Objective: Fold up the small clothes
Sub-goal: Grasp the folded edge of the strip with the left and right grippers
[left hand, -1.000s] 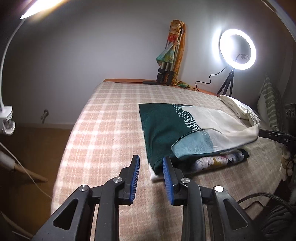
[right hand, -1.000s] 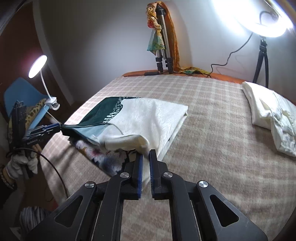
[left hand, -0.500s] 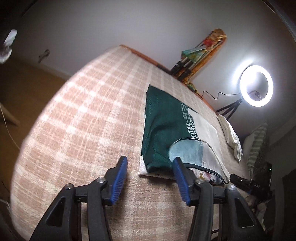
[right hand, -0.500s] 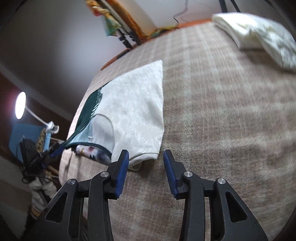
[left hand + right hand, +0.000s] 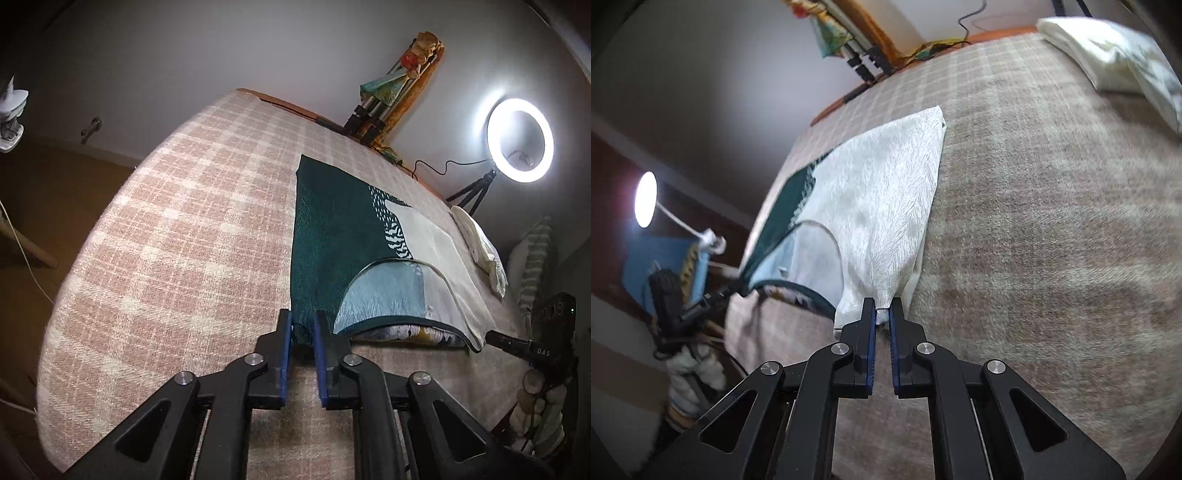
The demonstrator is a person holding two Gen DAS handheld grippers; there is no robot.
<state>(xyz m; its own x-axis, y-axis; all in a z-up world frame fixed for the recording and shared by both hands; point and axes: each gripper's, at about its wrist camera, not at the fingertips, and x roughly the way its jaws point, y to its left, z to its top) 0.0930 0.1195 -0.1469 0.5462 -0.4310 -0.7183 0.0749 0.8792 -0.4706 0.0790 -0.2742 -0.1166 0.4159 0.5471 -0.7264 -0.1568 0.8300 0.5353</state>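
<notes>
A small green-and-white sleeveless top (image 5: 343,243) lies flat on the checked bedspread (image 5: 184,240). My left gripper (image 5: 302,328) is shut on the dark green near corner of the top. In the right wrist view the white side of the top (image 5: 886,192) runs away from me, and my right gripper (image 5: 882,312) is shut on its white near corner. A floral garment (image 5: 406,332) peeks out from under the top's neckline. The other gripper shows at the edge of each view (image 5: 517,345) (image 5: 701,304).
A folded white cloth (image 5: 480,251) lies on the bed's far right, also seen in the right wrist view (image 5: 1115,55). A ring light (image 5: 519,140) and a draped tripod (image 5: 391,85) stand beyond the bed. A clamp lamp (image 5: 646,199) stands beside the bed's left edge.
Both grippers opened, moved onto the top's near corners, and have now closed on them: left on the green corner, right on the white one.
</notes>
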